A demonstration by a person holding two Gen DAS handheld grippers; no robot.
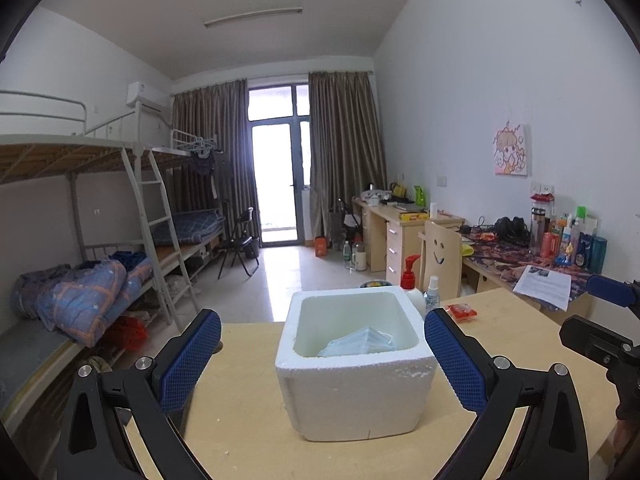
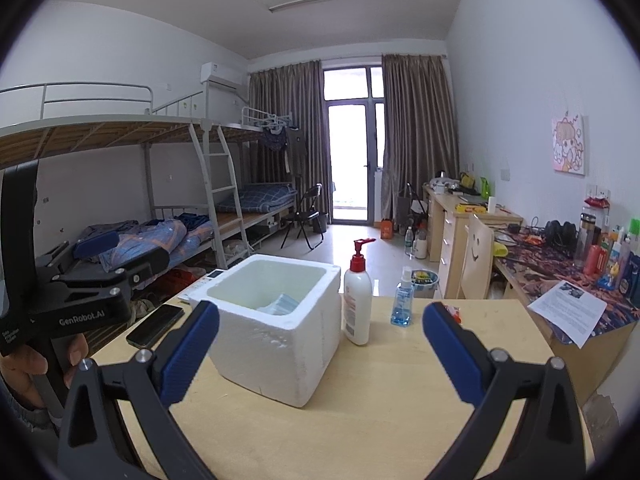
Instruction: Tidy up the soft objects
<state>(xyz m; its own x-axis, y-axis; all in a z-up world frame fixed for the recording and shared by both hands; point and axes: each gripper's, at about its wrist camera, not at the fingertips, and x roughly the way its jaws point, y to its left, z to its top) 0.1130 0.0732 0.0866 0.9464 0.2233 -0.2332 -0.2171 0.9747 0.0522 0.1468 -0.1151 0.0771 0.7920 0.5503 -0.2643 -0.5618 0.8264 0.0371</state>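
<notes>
A white foam box (image 1: pixel 354 364) (image 2: pixel 276 320) stands on the light wooden table (image 1: pixel 248 440) (image 2: pixel 380 408). Inside it lies a stack of pale blue face masks (image 1: pixel 360 346) (image 2: pixel 282 305). My left gripper (image 1: pixel 322 360) is open, its blue pads (image 1: pixel 188 364) wide apart on either side of the box and a little short of it. My right gripper (image 2: pixel 320 354) is open too, with nothing between its blue pads (image 2: pixel 452 352); it sits back from the box, to the box's right. In the right wrist view the left gripper (image 2: pixel 96 276) shows at the left edge, held by a hand (image 2: pixel 24 372).
A white pump bottle with a red top (image 2: pixel 357 300) (image 1: pixel 412 284) and a small blue spray bottle (image 2: pixel 404 300) stand beyond the box. A black phone (image 2: pixel 154 325) lies left of it, a small red packet (image 1: pixel 461 312) to the right. A cluttered desk (image 2: pixel 568 280) is at the right.
</notes>
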